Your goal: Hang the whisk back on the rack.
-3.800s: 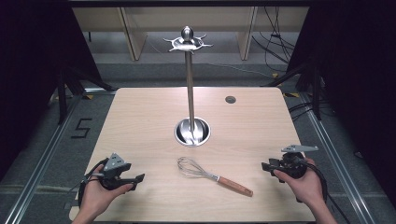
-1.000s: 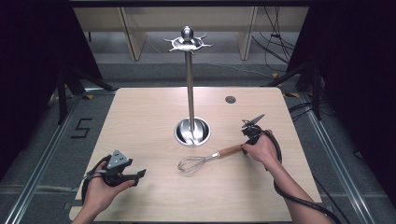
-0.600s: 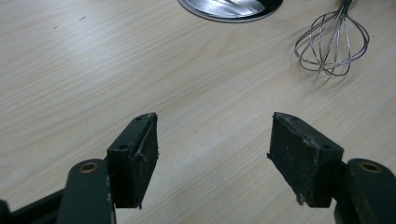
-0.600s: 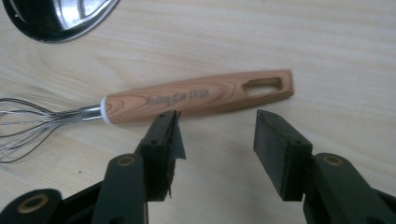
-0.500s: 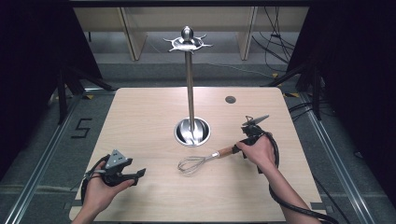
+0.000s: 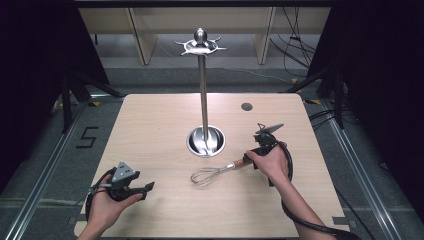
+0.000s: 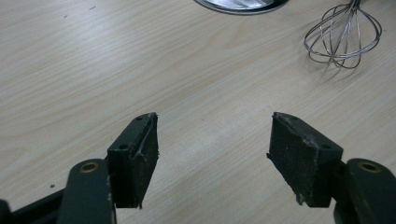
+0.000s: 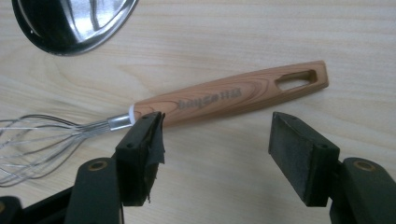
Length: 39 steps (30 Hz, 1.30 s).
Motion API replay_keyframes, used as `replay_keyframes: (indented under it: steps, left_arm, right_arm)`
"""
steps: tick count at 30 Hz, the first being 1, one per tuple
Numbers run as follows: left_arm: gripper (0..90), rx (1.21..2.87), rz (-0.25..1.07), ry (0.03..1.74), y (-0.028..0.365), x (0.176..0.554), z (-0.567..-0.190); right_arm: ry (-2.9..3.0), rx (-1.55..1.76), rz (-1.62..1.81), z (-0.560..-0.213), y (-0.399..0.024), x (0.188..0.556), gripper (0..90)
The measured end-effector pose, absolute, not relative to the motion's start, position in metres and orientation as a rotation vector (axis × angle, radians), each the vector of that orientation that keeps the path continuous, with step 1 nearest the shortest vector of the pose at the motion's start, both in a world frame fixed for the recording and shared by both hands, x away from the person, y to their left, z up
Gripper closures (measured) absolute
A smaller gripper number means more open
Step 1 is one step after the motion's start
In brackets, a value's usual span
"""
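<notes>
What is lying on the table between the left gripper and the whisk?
Nothing: in the high view, bare table separates the left gripper from the whisk.

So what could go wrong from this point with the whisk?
The right gripper, jaws just opened, sits beside the whisk handle rather than around it; a close here might miss or clip it. The whisk lies close to the stand's steel base, so a nudge could knock it against that. The left gripper idles open, too far off to steady anything.

Lab/test rig: bare wood table (image 6: 150,125) on rail frame (image 6: 45,175), black curtains (image 6: 35,50), loose cables (image 6: 295,45).
</notes>
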State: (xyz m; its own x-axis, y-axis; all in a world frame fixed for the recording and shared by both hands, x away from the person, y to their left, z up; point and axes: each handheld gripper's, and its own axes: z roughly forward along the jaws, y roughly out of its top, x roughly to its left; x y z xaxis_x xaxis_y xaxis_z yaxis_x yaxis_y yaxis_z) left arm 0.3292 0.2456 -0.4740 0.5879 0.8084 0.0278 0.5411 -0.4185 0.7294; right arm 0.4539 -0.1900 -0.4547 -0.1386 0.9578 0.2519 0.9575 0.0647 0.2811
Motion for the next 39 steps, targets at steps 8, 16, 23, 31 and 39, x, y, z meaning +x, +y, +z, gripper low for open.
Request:
replay_keyframes:
  steps: [8,16,23,31,39]
  left_arm:
    - [32.1,2.127,0.506,1.085,0.244,0.33,-0.474]
    - [32.0,2.112,0.477,1.067,0.241,0.332,-0.475]
    - [31.8,2.066,0.48,1.067,0.238,0.331,-0.476]
    - [31.8,2.061,0.479,1.089,0.236,0.332,-0.478]
    - [31.8,2.074,0.48,1.075,0.237,0.331,-0.477]
  right_arm:
    - [2.215,2.148,0.583,-0.454,-0.164,0.463,36.5]
    - [2.171,2.2,0.584,-0.458,-0.151,0.462,37.8]
    - [2.117,2.289,0.545,-0.461,-0.149,0.455,37.7]
    - [2.205,2.272,0.509,-0.472,-0.162,0.456,34.5]
    - [2.188,2.19,0.521,-0.481,-0.161,0.46,33.5]
